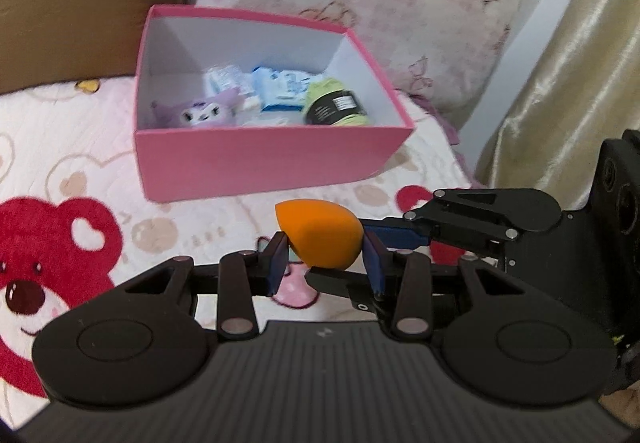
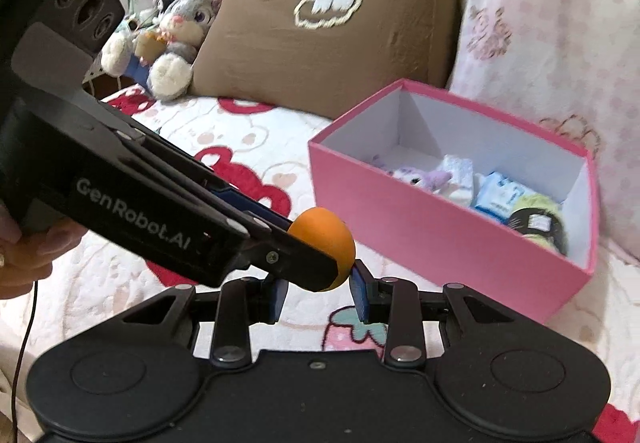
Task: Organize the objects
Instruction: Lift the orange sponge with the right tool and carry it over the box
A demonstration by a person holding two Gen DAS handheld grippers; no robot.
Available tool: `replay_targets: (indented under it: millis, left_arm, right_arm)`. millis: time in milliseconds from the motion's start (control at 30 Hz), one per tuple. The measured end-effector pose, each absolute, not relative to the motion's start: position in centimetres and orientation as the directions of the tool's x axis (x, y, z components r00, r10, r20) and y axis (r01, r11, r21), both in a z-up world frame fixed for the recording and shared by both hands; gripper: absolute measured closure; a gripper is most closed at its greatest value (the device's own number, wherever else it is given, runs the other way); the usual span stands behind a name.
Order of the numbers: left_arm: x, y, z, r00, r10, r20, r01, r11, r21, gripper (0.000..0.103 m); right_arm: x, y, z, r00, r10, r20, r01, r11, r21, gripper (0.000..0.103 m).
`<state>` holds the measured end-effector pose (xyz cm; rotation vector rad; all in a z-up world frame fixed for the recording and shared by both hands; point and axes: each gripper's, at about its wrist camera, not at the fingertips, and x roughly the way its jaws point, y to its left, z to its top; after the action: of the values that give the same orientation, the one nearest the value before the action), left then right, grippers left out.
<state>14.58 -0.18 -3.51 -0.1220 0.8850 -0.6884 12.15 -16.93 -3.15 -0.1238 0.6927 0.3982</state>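
An orange egg-shaped makeup sponge [image 1: 320, 235] is held above the bed between both grippers. My left gripper [image 1: 326, 261] has its blue pads on either side of the sponge's lower part. My right gripper [image 2: 318, 293] also has its pads around the sponge [image 2: 326, 239]; in the left wrist view it [image 1: 394, 237] reaches in from the right and touches the sponge's side. Which gripper bears the sponge I cannot tell. The open pink box [image 1: 256, 163] stands just behind, holding a purple plush [image 1: 200, 115], blue-white packets [image 1: 280, 91] and a green-lidded jar [image 1: 336, 105].
The bed has a white quilt with red bears [image 1: 40, 243]. A brown pillow [image 2: 320, 43] and a pink floral pillow [image 2: 552, 35] lean behind the box [image 2: 440, 227]. A grey bunny plush [image 2: 176, 39] sits at the back left. A gold curtain [image 1: 568, 83] hangs at the right.
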Motion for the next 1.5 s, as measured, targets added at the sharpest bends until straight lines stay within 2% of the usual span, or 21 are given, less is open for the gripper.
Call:
replay_targets:
  millis: [367,600,833,967,1167,1333,1500]
  left_arm:
    - [14.3,-2.0,0.7,0.417,-0.616,-0.669,0.555,0.755,-0.349,0.064]
    - [16.6,-1.5,3.1,0.416,-0.64,-0.646,0.547,0.744,-0.384,0.064]
    - [19.2,-1.4,4.5,0.447,-0.636,-0.629,0.552,0.749,-0.366,0.064]
    - [21.4,-0.5,3.6,0.421,-0.657,-0.626,0.543,0.735,-0.407,0.064]
    - [24.8,-1.1,1.8,0.41,-0.662,-0.628,0.508,0.737,-0.445,0.064]
    - [28.3,-3.1,1.0,0.426,-0.638,-0.642,0.54,0.748,-0.385,0.064]
    - [33.3,-4.1,-1.9,0.421,-0.639,-0.644,0.489,0.758,-0.432,0.064]
  right_arm:
    - [10.8,-18.2,0.6,0.733,0.27,-0.624,-0.333,0.943,0.016,0.065]
    - [12.7,-18.9,3.0,0.745,0.276,-0.607,-0.314,0.948,0.046,0.065]
    - [15.2,-19.1,3.9,0.764,0.269,-0.586,-0.299,0.953,0.048,0.065]
    - [17.5,-20.1,3.4,0.73,0.327,-0.6,-0.302,0.942,0.146,0.065]
    - [20.2,-20.6,2.2,0.73,0.294,-0.617,-0.286,0.951,0.115,0.066]
    - [24.1,-21.8,1.1,0.729,0.262,-0.632,-0.271,0.959,0.084,0.066]
    - [28.8,-23.8,-1.5,0.73,0.253,-0.635,-0.239,0.965,0.11,0.066]
